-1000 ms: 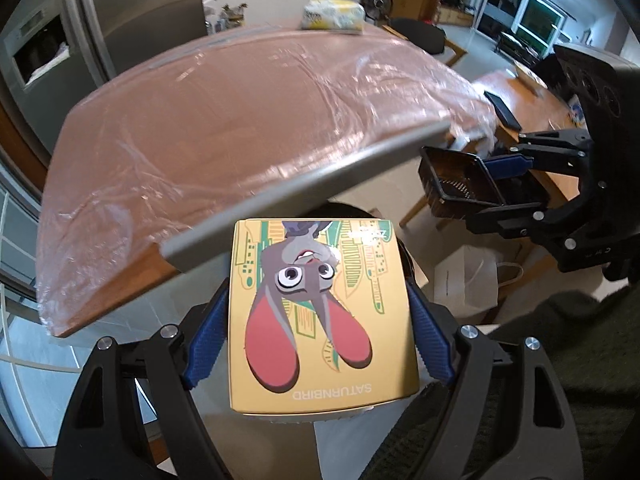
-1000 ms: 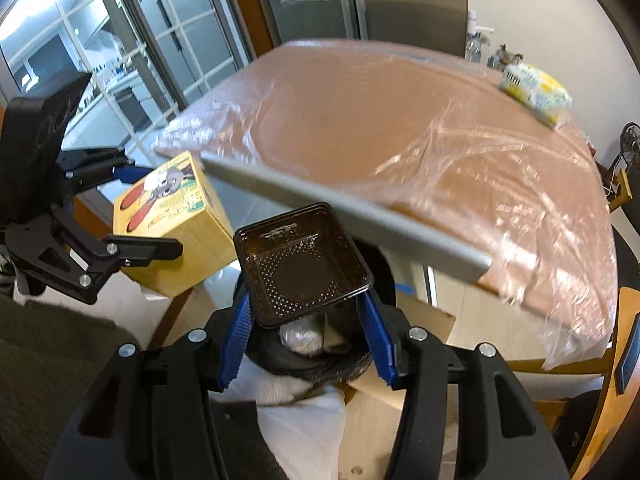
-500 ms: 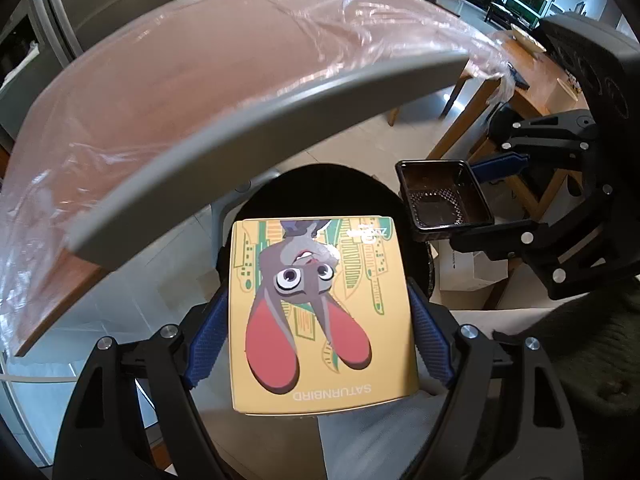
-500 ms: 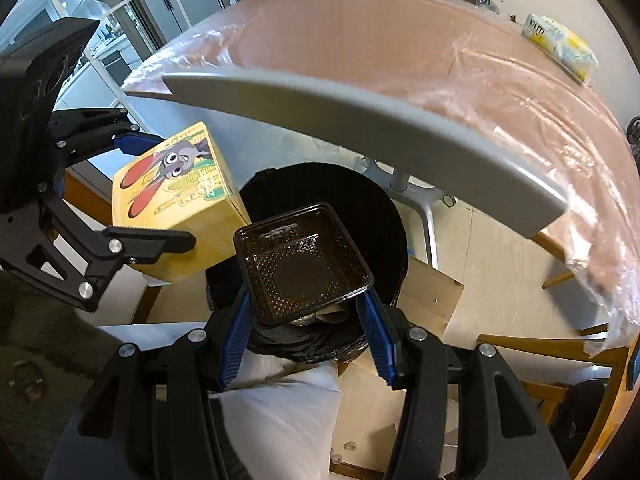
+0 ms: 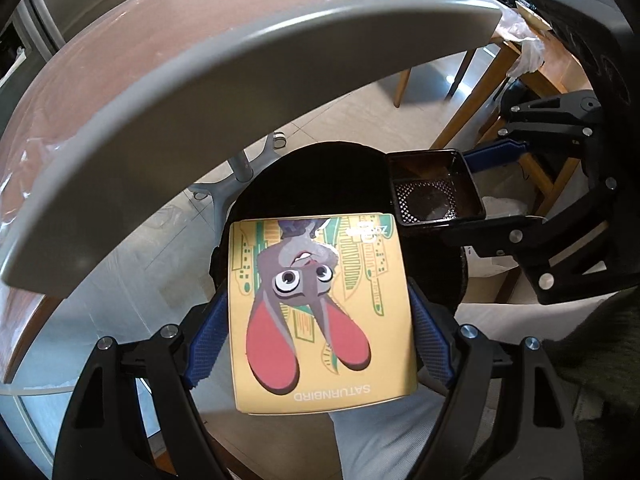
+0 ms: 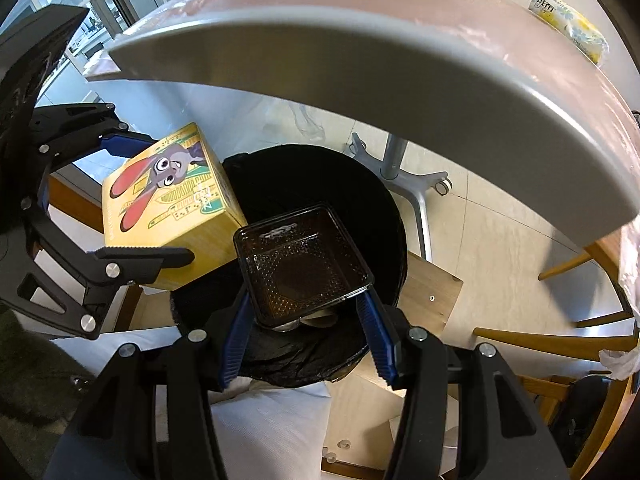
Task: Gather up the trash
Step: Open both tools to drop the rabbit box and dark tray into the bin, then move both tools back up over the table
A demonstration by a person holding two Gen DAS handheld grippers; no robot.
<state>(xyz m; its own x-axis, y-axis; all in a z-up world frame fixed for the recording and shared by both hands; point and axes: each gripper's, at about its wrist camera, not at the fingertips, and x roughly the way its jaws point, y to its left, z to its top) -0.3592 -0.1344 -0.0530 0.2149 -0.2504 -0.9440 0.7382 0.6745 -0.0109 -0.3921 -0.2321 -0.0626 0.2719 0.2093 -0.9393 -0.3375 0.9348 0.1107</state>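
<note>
The left gripper (image 5: 320, 344) is clamped on the sides of the yellow rabbit-print box (image 5: 320, 312), and the right gripper (image 6: 308, 312) is pinched on the brown plastic food tray (image 6: 302, 264), so both are full. Straight past the fingertips sits the black-lined trash bin (image 6: 384, 216), tucked below the table edge (image 6: 360, 80). The tray looks squarely over the bin's mouth, while the box hangs over its rim, so the right one's probably better placed to drop.

A yellow tissue pack (image 6: 568, 26) lies on the plastic-covered table (image 6: 360, 8).
</note>
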